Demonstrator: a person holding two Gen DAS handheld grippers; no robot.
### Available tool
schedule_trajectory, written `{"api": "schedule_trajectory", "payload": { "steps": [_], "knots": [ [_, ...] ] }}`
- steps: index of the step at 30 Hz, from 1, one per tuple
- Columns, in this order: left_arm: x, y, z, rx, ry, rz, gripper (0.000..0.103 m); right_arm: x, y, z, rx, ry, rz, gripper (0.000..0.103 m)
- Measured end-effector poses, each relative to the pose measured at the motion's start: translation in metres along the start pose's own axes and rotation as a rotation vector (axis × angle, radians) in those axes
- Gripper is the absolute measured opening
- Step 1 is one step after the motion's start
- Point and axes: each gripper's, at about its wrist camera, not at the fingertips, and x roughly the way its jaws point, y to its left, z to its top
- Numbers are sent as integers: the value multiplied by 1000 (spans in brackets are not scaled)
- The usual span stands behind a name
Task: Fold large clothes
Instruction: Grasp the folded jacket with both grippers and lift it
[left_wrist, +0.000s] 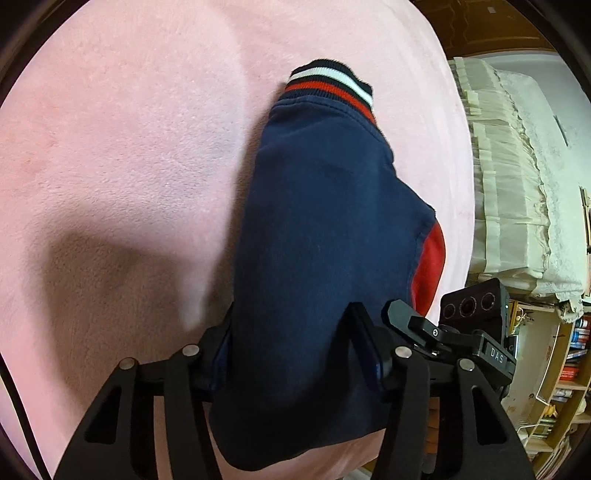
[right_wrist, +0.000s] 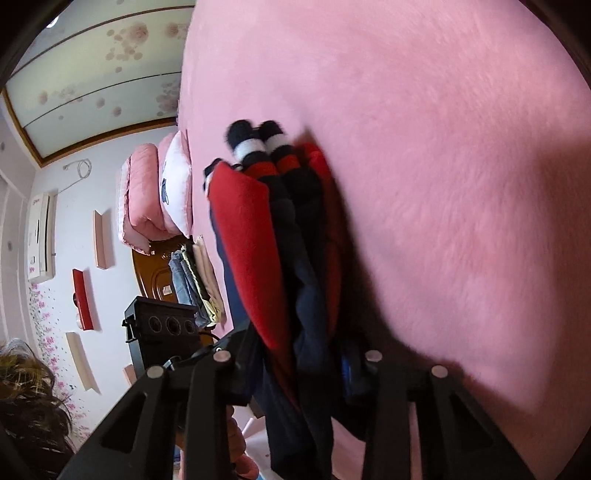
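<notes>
A navy and red jacket (left_wrist: 317, 229) with a navy, white and red striped ribbed hem hangs folded above a pink fleece blanket (left_wrist: 122, 155). My left gripper (left_wrist: 295, 347) is shut on its navy fabric near the bottom of the left wrist view. In the right wrist view the same jacket (right_wrist: 280, 251) shows red sleeves and striped cuffs pointing away. My right gripper (right_wrist: 299, 365) is shut on the bunched navy and red cloth. The right gripper's body (left_wrist: 476, 325) shows just right of the left one.
The pink blanket (right_wrist: 443, 184) covers a bed. A second bed with white lace cover (left_wrist: 517, 184) and a bookshelf (left_wrist: 565, 369) stand to the right. Pink pillows (right_wrist: 155, 199), a stack of folded clothes (right_wrist: 192, 280) and a wooden headboard lie at the far end.
</notes>
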Motion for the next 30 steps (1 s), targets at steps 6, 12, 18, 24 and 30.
{"api": "schedule_trajectory", "payload": {
  "steps": [6, 12, 18, 24, 30],
  "knots": [
    [-33, 3, -15, -17, 12, -50, 53, -10, 25, -23, -58, -21, -15, 32],
    [-74, 26, -45, -31, 18, -72, 52, 0, 53, -65, -102, 4, -52, 32],
    [-140, 80, -64, -52, 19, -40, 52, 49, 86, -113, -152, 69, -87, 32],
    [-256, 156, -56, -55, -83, 35, 52, 146, 147, -160, -218, 148, -45, 32],
    [-391, 233, -22, -81, -225, 104, 51, 261, 236, -181, -293, 191, 63, 32]
  ]
}}
